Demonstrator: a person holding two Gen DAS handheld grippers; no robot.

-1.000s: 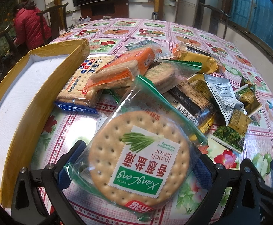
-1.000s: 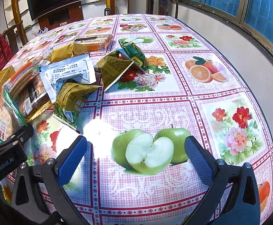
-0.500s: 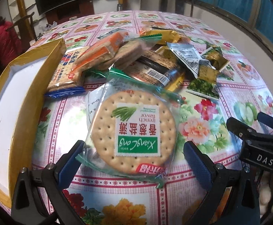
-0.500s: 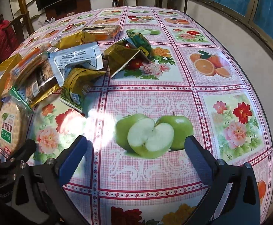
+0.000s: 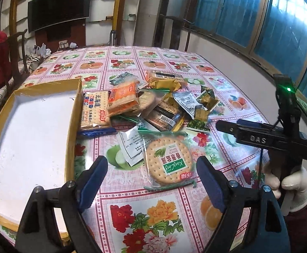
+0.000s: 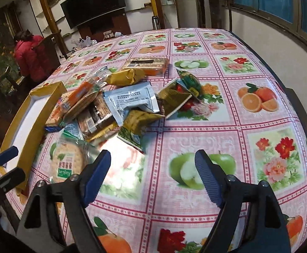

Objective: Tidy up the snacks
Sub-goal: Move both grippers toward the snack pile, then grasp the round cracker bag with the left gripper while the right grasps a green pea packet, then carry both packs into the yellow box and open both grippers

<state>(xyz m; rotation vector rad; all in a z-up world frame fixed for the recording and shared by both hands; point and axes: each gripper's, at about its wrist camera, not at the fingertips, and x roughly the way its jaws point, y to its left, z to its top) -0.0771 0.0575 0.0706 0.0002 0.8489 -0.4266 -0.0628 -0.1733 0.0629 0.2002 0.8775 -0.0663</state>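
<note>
A heap of snack packs (image 5: pixel 153 105) lies mid-table on the flowered cloth, right of a shallow yellow box (image 5: pixel 73 113) with a white inside. A round cracker pack (image 5: pixel 167 163) lies apart, nearest me. My left gripper (image 5: pixel 151 162) hovers above and short of it, jaws closing, touching nothing. My right gripper (image 6: pixel 152 156) hangs over the printed apples, jaws closing on nothing. From the right wrist, the heap (image 6: pixel 115 101), the box (image 6: pixel 39 113) and the cracker pack (image 6: pixel 68 162) lie to the left.
A gloved hand (image 5: pixel 290 185) holds the right gripper's handle at the right. A person in a red jacket (image 6: pixel 30 57) sits beyond the table's far left by wooden chairs. The table's right edge (image 6: pixel 300 113) runs close to the wall.
The left gripper has drawn back and up from the round cracker pack, which stays on the table. The right gripper has risen. Both pairs of jaws stand narrower than before.
</note>
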